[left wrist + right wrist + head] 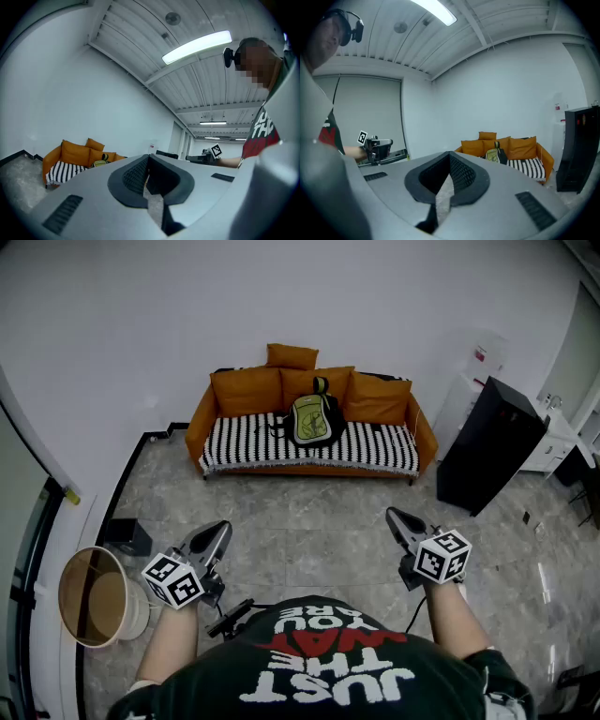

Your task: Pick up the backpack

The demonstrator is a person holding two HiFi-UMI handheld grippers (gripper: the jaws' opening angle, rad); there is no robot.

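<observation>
Holding both claws low in front of us, above the floor. We log the left claw (216,532) with its two black ribbed pads meeting at the tip and nothing between them. Its own view shows only a sliver of floor below the meeting point. We read the right claw (396,518) the same way: pads together, empty.

Beneath both lies the grey marbled tile floor (309,554). Well apart from the claws, across that floor, we see the orange cushioned sofa (199,423) set against the white wall (281,296). Its seat is covered by a black-and-white striped throw (253,442).

The green and black fabric backpack (315,420) stands upright near the middle of the seat. It rests against the back cushions with its top handle up. We find it in both gripper views too, small and far off.

Right of the sofa stands a tall black cabinet (489,442). At our left, a round tan bin (92,596) sits on the floor beside the wall.
</observation>
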